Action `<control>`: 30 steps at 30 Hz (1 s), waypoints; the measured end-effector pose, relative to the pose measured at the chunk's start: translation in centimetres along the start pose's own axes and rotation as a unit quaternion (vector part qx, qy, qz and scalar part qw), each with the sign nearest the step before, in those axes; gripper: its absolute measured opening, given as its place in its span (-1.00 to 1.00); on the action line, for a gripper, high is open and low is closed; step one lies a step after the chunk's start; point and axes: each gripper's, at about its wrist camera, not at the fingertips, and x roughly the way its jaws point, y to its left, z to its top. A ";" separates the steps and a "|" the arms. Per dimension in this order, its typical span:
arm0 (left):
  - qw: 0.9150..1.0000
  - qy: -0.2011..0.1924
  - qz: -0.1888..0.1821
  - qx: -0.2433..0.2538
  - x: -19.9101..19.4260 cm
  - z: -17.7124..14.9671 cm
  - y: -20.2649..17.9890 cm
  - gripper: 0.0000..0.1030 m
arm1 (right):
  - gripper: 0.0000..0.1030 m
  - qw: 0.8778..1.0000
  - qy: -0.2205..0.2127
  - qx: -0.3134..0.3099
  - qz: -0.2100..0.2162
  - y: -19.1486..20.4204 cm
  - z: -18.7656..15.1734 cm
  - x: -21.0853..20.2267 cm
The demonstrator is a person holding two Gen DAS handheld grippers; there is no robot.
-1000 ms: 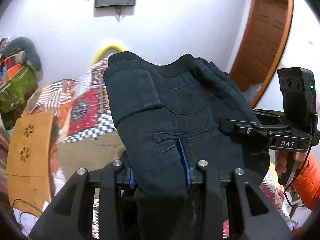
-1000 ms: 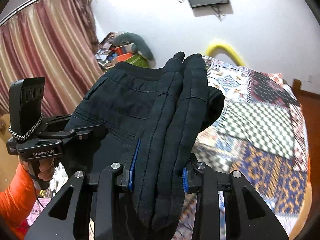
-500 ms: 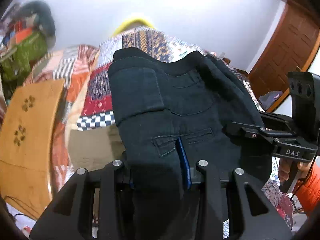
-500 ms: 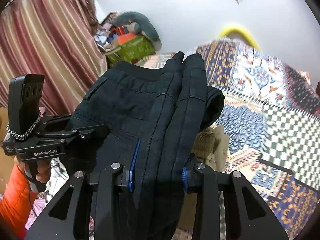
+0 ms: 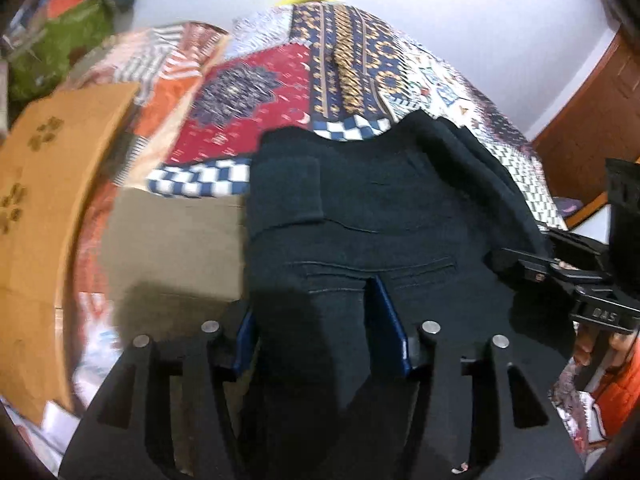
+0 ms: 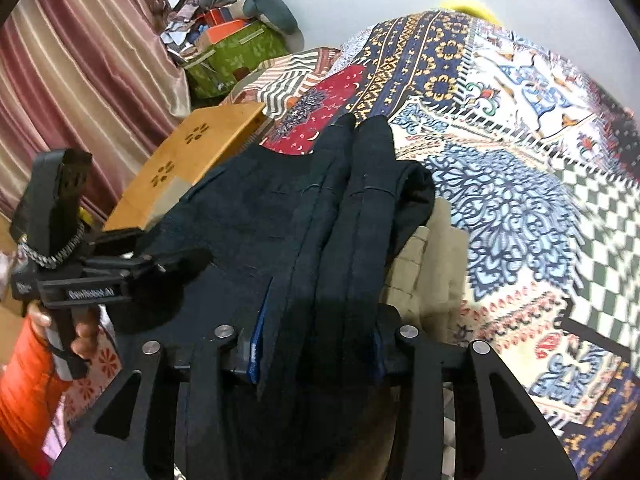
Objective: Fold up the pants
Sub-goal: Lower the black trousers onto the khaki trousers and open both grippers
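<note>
A patchwork bedspread (image 6: 520, 128) is spread across the bed. Over it, folded black pants (image 5: 360, 216) are carried above a beige folded garment (image 5: 176, 240). A fold of the pants is seen between the jaws of the left gripper (image 5: 320, 344), just opened wider. Bunched layers are gripped by the right gripper (image 6: 316, 348), likewise loosening.

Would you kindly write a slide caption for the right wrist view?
Folded dark pants lie between the right gripper fingers above a patchwork bedspread, left gripper alongside.
</note>
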 end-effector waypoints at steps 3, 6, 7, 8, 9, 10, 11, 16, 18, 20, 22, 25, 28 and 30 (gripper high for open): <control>0.999 -0.006 0.041 0.015 -1.5 -0.1 -0.4 0.04 | -0.16 1.000 -0.001 -0.004 -0.018 0.5 -0.6 -1.3; 0.997 -0.013 0.065 0.029 -3.3 -0.4 -1.0 0.04 | -0.16 1.000 -0.003 0.008 -0.010 0.1 -1.1 -2.9; 0.997 -0.017 0.067 0.031 -3.9 -0.6 -1.2 0.04 | -0.16 1.000 -0.005 0.011 -0.011 0.0 -1.2 -3.4; 0.997 -0.022 0.068 0.032 -4.8 -0.9 -1.5 0.04 | -0.16 1.000 -0.008 0.012 -0.014 0.0 -1.4 -3.9; 0.997 -0.028 0.069 0.034 -5.8 -1.1 -1.9 0.04 | -0.16 1.000 -0.013 0.012 -0.017 0.2 -1.7 -4.8; 0.996 -0.036 0.070 0.035 -6.9 -1.3 -2.4 0.04 | -0.16 1.000 -0.019 0.012 -0.019 0.3 -2.1 -5.8; 0.996 -0.045 0.072 0.038 -7.9 -1.5 -2.9 0.04 | -0.16 0.999 -0.025 0.013 -0.019 0.5 -2.3 -6.8; 0.989 -0.099 0.089 0.064 -14.7 -3.2 -6.2 0.04 | -0.16 0.997 -0.073 0.011 -0.008 2.4 -2.7 -12.4; 0.985 -0.126 0.090 0.072 -17.9 -4.2 -7.8 0.04 | -0.16 0.995 -0.100 0.001 -0.006 3.8 -2.9 -15.2; 0.981 -0.151 0.090 0.078 -20.5 -4.8 -9.0 0.04 | -0.16 0.992 -0.126 -0.009 -0.004 5.3 -3.2 -18.0; 0.976 -0.182 0.086 0.082 -23.6 -5.8 -10.4 0.04 | -0.16 0.988 -0.152 -0.019 -0.001 6.7 -3.6 -20.2; 0.969 -0.219 0.080 0.078 -27.8 -7.6 -12.2 0.04 | -0.16 0.981 -0.193 -0.034 0.008 9.0 -4.8 -24.0; 0.961 -0.252 0.082 0.076 -31.3 -9.5 -13.8 0.04 | -0.16 0.974 -0.222 -0.044 0.021 11.1 -6.2 -26.9; 0.953 -0.277 0.089 0.078 -33.4 -11.0 -14.7 0.04 | -0.16 0.969 -0.241 -0.049 0.028 12.4 -7.4 -28.6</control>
